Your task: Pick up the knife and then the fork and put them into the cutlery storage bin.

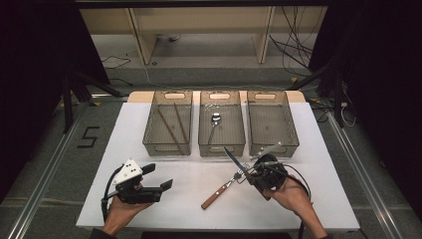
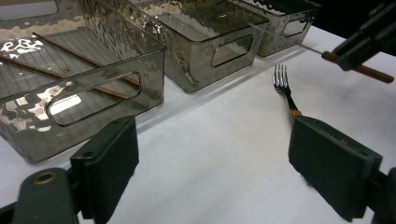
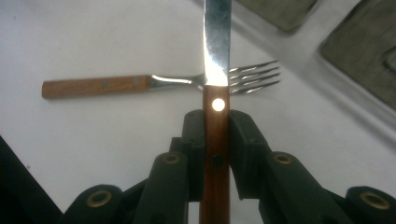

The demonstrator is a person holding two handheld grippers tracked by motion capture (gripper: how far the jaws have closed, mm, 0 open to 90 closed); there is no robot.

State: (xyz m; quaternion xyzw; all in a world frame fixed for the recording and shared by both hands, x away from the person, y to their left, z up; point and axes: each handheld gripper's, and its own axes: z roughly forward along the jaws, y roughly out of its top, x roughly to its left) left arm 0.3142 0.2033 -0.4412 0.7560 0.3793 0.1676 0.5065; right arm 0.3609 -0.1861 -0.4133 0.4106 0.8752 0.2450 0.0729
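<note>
Closest to the high camera, two bare hands come up over the near edge of the white desk (image 1: 149, 149), each cradling a gripper from below. On the left, the left hand (image 1: 121, 211) lies palm up, and the left gripper (image 1: 158, 178) points across the desk toward the middle, its jaws standing well apart with nothing between them; in the left gripper view the two black pads frame bare desk. On the right, the right hand (image 1: 293, 195) holds the right gripper (image 1: 250, 173) angled up and toward the far left, its jaws clamped on the wooden handle of a knife (image 3: 216, 93). That knife is off the desk, its steel blade reaching out from the jaws toward the front of the middle bin (image 1: 222, 122). In the right gripper view the blade crosses over a fork (image 3: 154, 83), which lies flat on the desk below it. Seen from above, the fork has its wooden handle toward the near left and its tines close under the right gripper. Three clear bins stand side by side at the far end: the left bin (image 1: 168, 122) holds two chopsticks (image 1: 174, 124), the middle bin holds a spoon (image 1: 214, 124), and the right bin (image 1: 272, 122) stands beyond the right gripper.
</note>
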